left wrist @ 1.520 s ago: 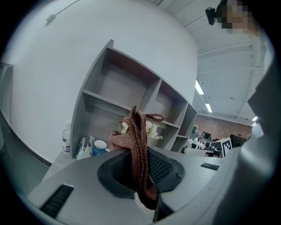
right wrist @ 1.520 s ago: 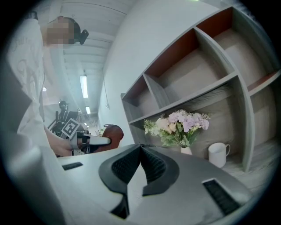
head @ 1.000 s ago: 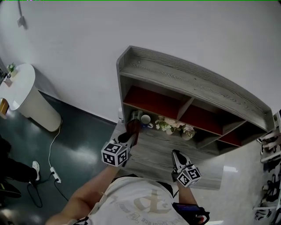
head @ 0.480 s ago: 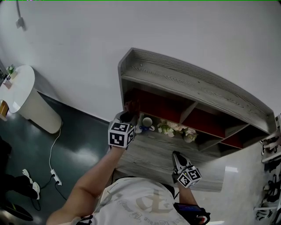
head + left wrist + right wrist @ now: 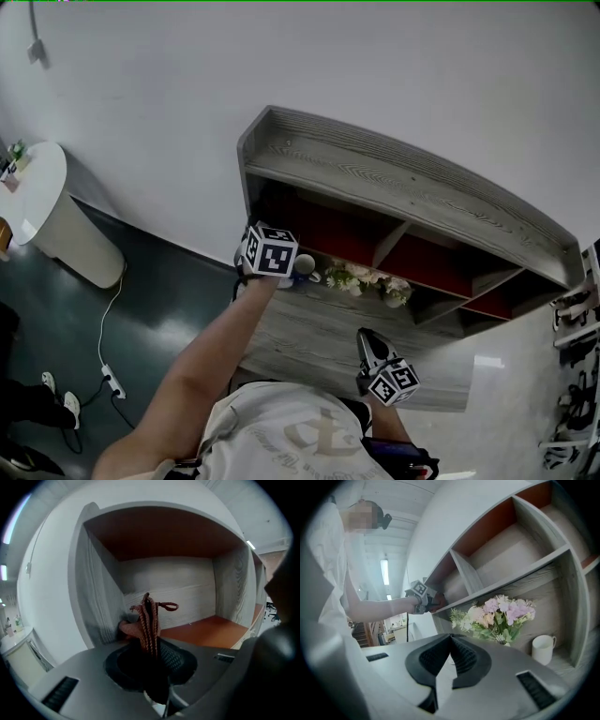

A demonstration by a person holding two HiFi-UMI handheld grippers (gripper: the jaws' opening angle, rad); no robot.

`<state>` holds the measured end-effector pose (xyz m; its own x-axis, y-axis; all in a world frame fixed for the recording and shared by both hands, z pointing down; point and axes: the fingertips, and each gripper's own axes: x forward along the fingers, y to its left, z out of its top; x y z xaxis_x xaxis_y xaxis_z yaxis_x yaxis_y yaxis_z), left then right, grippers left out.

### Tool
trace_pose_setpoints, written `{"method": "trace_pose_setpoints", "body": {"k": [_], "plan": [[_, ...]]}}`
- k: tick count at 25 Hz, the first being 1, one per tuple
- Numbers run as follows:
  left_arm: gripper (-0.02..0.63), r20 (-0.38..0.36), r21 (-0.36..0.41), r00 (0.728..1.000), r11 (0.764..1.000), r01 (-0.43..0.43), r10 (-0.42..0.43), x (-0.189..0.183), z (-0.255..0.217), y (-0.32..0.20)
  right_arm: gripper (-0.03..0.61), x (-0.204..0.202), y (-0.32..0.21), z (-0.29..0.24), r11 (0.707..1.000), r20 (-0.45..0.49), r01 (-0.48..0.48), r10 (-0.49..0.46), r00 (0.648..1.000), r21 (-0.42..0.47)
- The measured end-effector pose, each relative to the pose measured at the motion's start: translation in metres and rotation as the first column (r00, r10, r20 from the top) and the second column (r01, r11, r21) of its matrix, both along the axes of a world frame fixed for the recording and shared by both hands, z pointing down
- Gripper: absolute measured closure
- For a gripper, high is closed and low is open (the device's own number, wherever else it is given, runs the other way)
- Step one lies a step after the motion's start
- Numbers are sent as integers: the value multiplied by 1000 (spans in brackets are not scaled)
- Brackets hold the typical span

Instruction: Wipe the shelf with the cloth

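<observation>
The cloth point(image 5: 147, 620) is a reddish-brown woven rag, bunched into upright folds and pinched between the jaws of the left gripper point(image 5: 151, 645), which are closed on it. We see it inside the top left compartment of the shelf point(image 5: 394, 178), close to that compartment's left wall and in front of the grey wood back panel. We cannot tell whether its lower fold touches the orange floor of the compartment. A thin loop of thread sticks out from its top to the right.

From the head view we find the left gripper's marker cube at the mouth of that compartment, at the end of an outstretched bare arm point(image 5: 206, 366).

The right gripper point(image 5: 451, 639) hangs low, well apart from the left one, over the wide grey ledge at the front of the shelf. Its jaws are pressed together at the tips, with nothing between them.

On the level below the red-lined compartments we see a bunch of pink and white flowers point(image 5: 497, 616) and, just beside it, a white cup point(image 5: 543, 648) standing upright.

Off to the left a white round table point(image 5: 47, 206) stands on the dark floor, against the white wall
</observation>
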<state>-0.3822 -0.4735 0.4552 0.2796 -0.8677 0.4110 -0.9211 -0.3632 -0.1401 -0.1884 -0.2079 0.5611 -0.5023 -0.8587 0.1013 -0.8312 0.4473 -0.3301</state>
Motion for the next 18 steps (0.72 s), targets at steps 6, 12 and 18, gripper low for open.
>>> {"method": "trace_pose_setpoints", "body": {"k": [6, 12, 18], "plan": [[546, 56, -65, 996, 996, 66, -62, 0, 11, -19, 572, 11, 4, 2, 999, 30, -33, 33, 999, -7], [543, 24, -103, 998, 993, 54, -52, 4, 18, -24, 572, 10, 4, 2, 999, 47, -39, 40, 998, -5], [546, 7, -162, 998, 985, -67, 69, 27, 25, -21, 572, 19, 12, 6, 998, 48, -66, 67, 997, -23]]}}
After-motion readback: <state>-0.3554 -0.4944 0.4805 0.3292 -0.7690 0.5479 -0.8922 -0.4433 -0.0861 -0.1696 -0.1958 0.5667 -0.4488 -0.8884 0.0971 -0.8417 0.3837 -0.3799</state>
